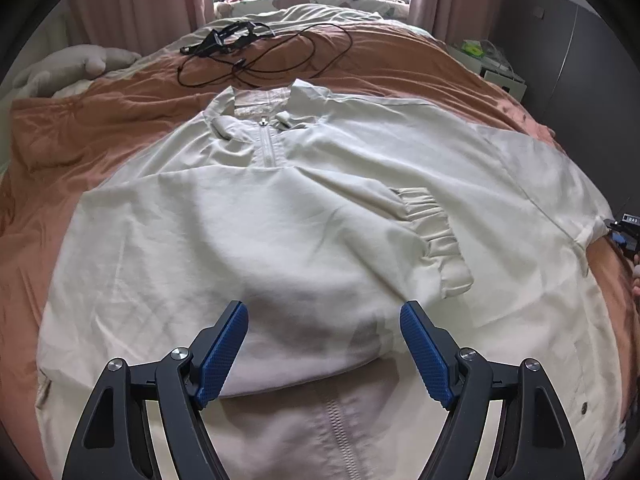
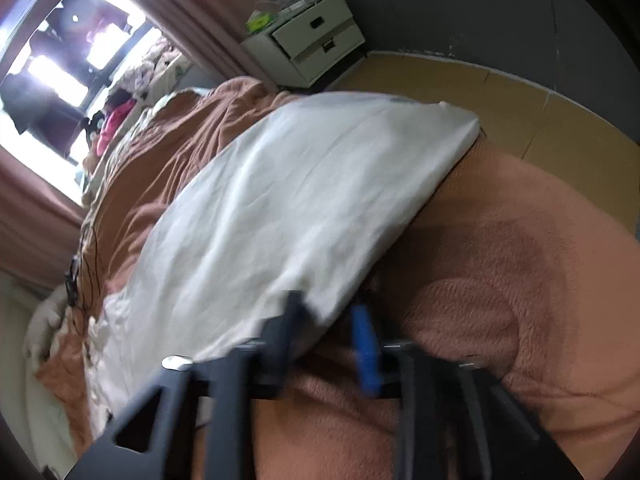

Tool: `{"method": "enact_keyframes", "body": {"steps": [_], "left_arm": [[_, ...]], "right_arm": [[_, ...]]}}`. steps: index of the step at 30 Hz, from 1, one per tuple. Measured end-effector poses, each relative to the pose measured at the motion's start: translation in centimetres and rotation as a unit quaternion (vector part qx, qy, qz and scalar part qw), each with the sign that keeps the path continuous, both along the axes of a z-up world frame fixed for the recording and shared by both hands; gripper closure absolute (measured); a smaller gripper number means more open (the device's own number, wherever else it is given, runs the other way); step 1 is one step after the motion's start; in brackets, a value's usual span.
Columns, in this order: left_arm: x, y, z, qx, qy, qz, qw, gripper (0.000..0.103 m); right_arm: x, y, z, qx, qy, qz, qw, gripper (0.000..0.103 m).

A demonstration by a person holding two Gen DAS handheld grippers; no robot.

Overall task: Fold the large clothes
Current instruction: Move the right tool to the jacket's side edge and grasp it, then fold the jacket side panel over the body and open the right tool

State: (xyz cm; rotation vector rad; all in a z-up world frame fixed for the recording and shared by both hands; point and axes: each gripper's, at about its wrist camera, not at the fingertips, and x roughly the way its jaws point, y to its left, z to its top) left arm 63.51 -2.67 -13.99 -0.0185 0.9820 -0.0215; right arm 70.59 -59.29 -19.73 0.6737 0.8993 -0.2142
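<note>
1. While the cream jacket [image 1: 320, 208] is spread flat on the brown bed cover [image 1: 100, 132], one sleeve [image 1: 432, 236] is seen folded across its chest.
2. Spread wide and empty, the left hand-held gripper [image 1: 324, 344] is held just above the folded fabric.
3. A jacket edge [image 2: 320, 312] is pinched by the right hand-held gripper [image 2: 332, 328].
4. Black cables [image 1: 260, 52] are seen beyond the collar.

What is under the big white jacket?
The white jacket lies on an orange-brown blanket, which shows all around it. One sleeve is folded on top. Anything beneath the jacket's middle is covered.
</note>
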Motion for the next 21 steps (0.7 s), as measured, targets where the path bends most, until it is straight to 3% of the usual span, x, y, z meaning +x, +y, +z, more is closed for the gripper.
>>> {"method": "enact_keyframes", "body": {"steps": [3,10,15,21], "left_arm": [[-0.4,0.7,0.4,0.004,-0.004,0.0,1.0,0.023],[-1.5,1.7,2.2,-0.01,-0.016,0.002,0.9998,0.023],[-2.6,2.3,3.6,-0.024,-0.026,-0.001,0.9994,0.023],[-4.3,4.9,5.0,-0.033,-0.036,0.009,0.9988,0.023]], "right_arm": [[0.2,0.7,1.8,-0.021,-0.016,0.009,1.0,0.099],[0.0,4.9,10.5,-0.094,-0.071,0.054,0.992,0.1],[-0.2,9.8,16.7,-0.118,-0.112,0.102,0.981,0.1],[-0.3,16.7,21.4,-0.135,-0.143,0.162,0.967,0.1]]}}
